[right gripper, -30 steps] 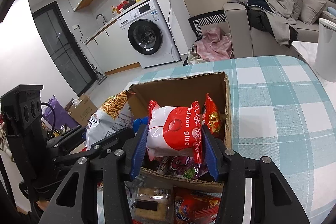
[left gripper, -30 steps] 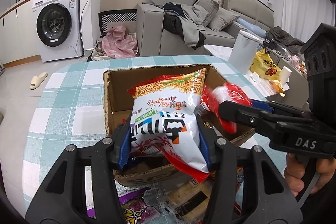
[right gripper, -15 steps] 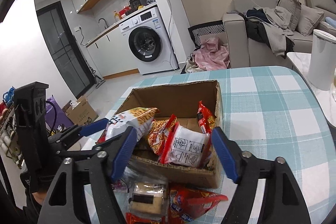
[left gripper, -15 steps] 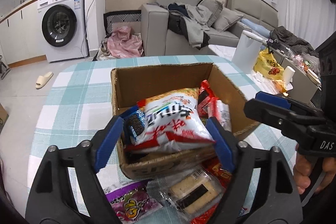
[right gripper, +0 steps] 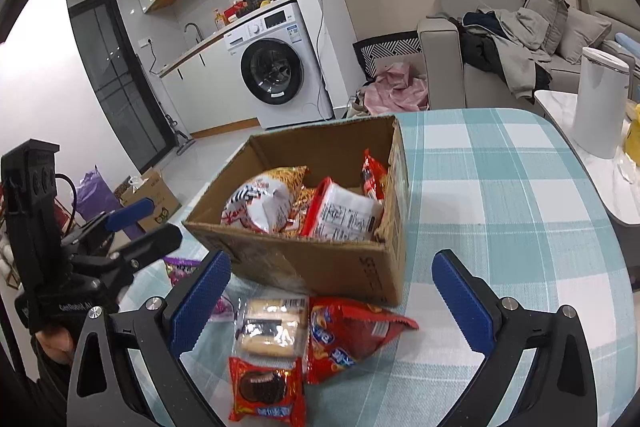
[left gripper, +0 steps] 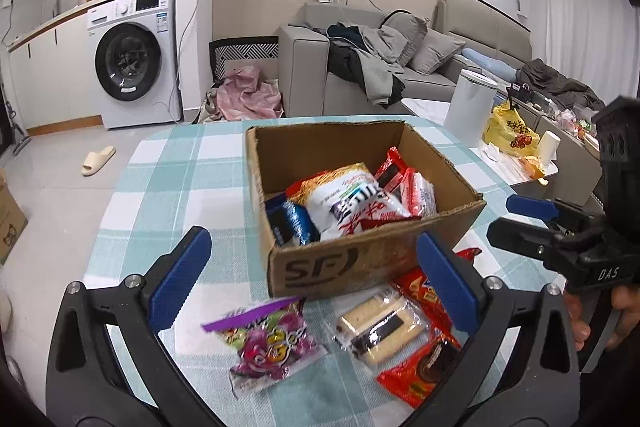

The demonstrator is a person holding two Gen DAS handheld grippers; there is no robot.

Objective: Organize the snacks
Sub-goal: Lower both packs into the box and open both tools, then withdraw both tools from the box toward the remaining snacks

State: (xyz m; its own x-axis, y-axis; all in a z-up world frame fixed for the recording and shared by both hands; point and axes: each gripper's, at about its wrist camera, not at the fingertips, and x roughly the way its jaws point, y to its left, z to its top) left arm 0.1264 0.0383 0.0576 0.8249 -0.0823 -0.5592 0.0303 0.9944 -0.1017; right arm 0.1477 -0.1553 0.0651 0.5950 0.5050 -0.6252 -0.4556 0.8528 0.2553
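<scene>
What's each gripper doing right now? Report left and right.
Left gripper: jaws just opened wide, holding nothing.
Right gripper: jaws just opened wide, holding nothing.

Table (left gripper: 168,187) under teal-and-white checked cloth, open cardboard box (left gripper: 360,263) standing on it, purple candy bag (left gripper: 268,343), clear biscuit pack (left gripper: 380,327), red snack bag (right gripper: 344,331), red cookie pack (right gripper: 264,391) lying on cloth just before box

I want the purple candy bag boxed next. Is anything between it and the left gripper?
Nothing visible: the purple candy bag lies bare on the tablecloth, just ahead of the open left gripper, in front of the cardboard box.
</scene>
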